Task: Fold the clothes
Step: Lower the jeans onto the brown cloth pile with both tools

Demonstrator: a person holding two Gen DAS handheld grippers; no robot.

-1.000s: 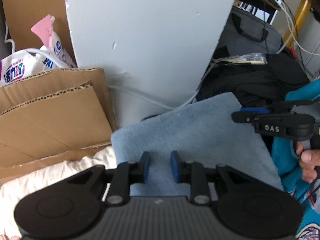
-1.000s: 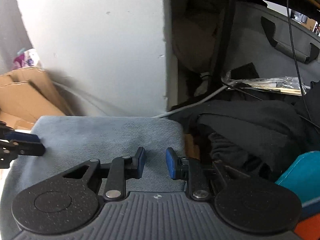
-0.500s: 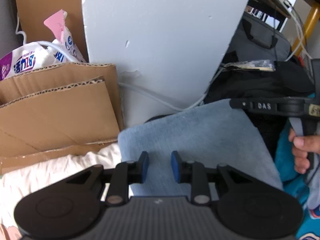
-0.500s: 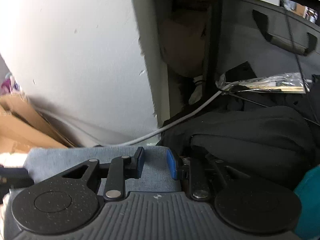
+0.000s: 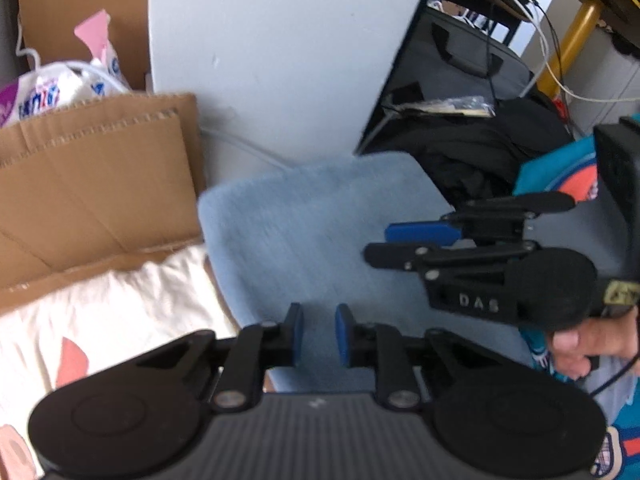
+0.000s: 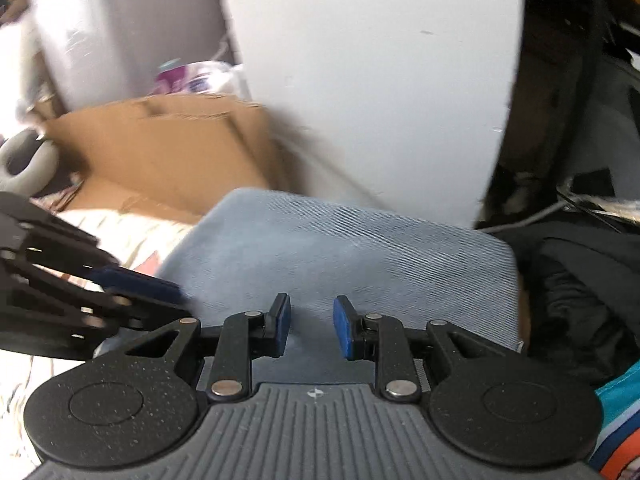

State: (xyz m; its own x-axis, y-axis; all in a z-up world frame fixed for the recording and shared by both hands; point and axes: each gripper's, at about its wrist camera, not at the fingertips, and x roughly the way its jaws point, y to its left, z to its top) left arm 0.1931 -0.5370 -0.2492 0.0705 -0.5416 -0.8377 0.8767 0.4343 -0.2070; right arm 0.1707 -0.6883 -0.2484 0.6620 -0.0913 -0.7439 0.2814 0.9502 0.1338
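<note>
Folded blue denim garment [image 5: 316, 232] fills the middle of the left wrist view, lying flat with rounded corners near a white panel [image 5: 280, 52]. The left gripper [image 5: 318, 334] is above its near edge, and its blue pads stand apart with only cloth visible in the gap; nothing is pinched. On the right, the right gripper [image 5: 384, 242] comes in sideways over the garment, held by a hand [image 5: 580, 344]. From this side its fingers look close together, but this view does not show clearly if they grip something. A cream cloth with pink print [image 5: 100, 312] lies to the left of the denim, touching it or slightly under it, and brown cardboard [image 5: 92, 184] stands behind. A teal printed garment [image 5: 560, 176] and dark clothes [image 5: 472, 152] are on the right.

In the right wrist view, the right gripper [image 6: 308, 326] looks over the same denim garment [image 6: 340, 248], and here its fingers are clearly apart and empty. The left gripper [image 6: 160, 292] enters from the left edge, blurred.

The denim piece looks already folded into a compact rectangle, so the step in hand is probably finishing it or leaving it. The next move probably calls for choosing another garment, such as the cream cloth or the teal one, and taking it by an edge without disturbing the fold.
</note>
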